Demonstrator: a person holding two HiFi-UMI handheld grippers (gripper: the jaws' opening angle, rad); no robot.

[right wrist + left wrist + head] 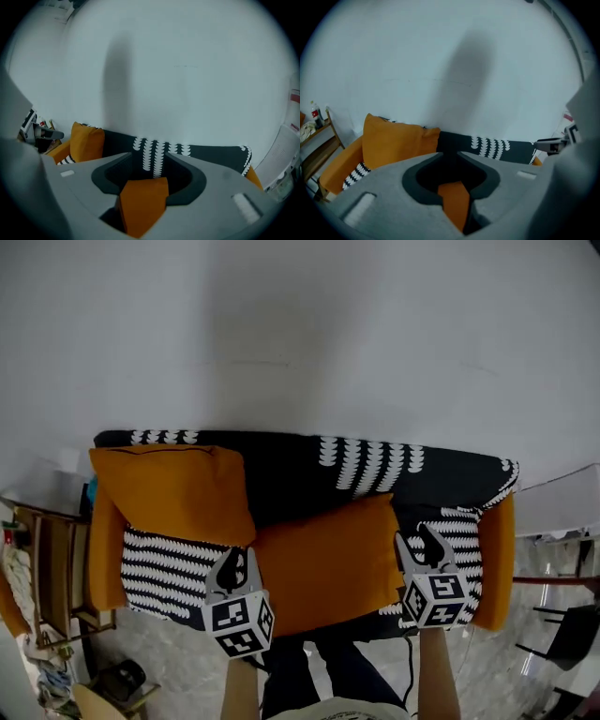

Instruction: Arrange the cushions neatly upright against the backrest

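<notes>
A sofa with a black-and-white patterned cover (291, 470) and orange arms stands against a white wall. One orange cushion (173, 491) leans upright on the backrest at the left end. A second orange cushion (323, 563) lies flat on the middle of the seat. My left gripper (234, 570) hovers at this flat cushion's left edge, its jaws a narrow way apart; orange cloth (454, 201) shows through the gap. My right gripper (427, 547) is at the cushion's right edge, jaws wide, with the cushion (143, 201) seen between them. I see neither pair of pads pressing on it.
A wooden side rack (47, 568) with a bottle (316, 115) stands left of the sofa. Dark chair legs (572, 624) stand at the right on the pale floor. The person's legs show at the sofa's front edge.
</notes>
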